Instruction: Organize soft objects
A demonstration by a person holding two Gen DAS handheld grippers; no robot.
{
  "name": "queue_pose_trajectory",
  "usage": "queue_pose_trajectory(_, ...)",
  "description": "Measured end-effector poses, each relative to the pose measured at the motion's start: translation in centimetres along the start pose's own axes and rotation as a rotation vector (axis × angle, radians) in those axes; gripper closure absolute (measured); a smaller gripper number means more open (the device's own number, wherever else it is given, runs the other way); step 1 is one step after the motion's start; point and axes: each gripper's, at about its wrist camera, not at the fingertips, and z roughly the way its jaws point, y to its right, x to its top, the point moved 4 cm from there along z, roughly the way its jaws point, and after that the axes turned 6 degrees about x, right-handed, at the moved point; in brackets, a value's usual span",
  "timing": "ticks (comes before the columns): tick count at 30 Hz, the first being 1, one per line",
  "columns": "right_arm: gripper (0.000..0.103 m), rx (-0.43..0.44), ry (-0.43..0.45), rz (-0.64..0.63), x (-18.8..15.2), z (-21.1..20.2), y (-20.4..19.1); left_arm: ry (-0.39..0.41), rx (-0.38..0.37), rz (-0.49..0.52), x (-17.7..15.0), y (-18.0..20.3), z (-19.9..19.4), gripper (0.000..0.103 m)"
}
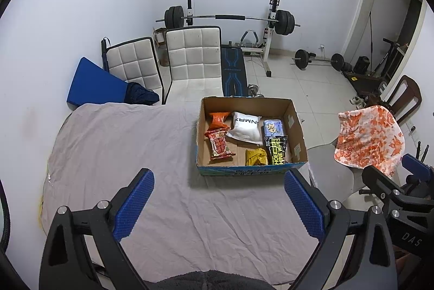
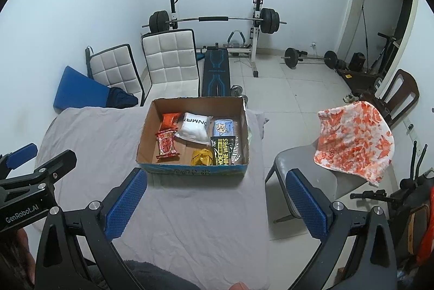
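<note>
A cardboard box [image 1: 297,132] [image 2: 145,132] stands on the far right part of a table covered with a grey cloth [image 1: 130,143] [image 2: 103,138]. Inside lie several soft packs: a white pouch [image 1: 245,128] [image 2: 194,128], a red snack pack [image 1: 219,146] [image 2: 166,146], an orange pack [image 1: 218,120] [image 2: 170,120], a yellow pack [image 1: 256,157] [image 2: 202,157], a black wipes pack [image 1: 277,153] [image 2: 223,151] and a blue pack [image 1: 273,128] [image 2: 223,127]. My left gripper [image 1: 219,204] is open and empty, held above the cloth short of the box. My right gripper [image 2: 216,204] is open and empty, to its right.
An orange-and-white towel [image 1: 370,139] [image 2: 355,139] hangs over a grey chair [image 2: 301,165] right of the table. Two white padded chairs [image 1: 192,56] [image 2: 169,58], a blue pad [image 1: 93,85] and a barbell rack [image 1: 230,18] stand behind. A wooden chair [image 2: 401,92] is far right.
</note>
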Motion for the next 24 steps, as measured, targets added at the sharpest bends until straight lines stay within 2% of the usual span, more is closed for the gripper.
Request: queue_pose_trajectory(24,0.000,-0.013,0.013,0.011,0.60,0.14,0.23,0.008,-0.003,-0.005,0.32,-0.05,-0.03,0.005)
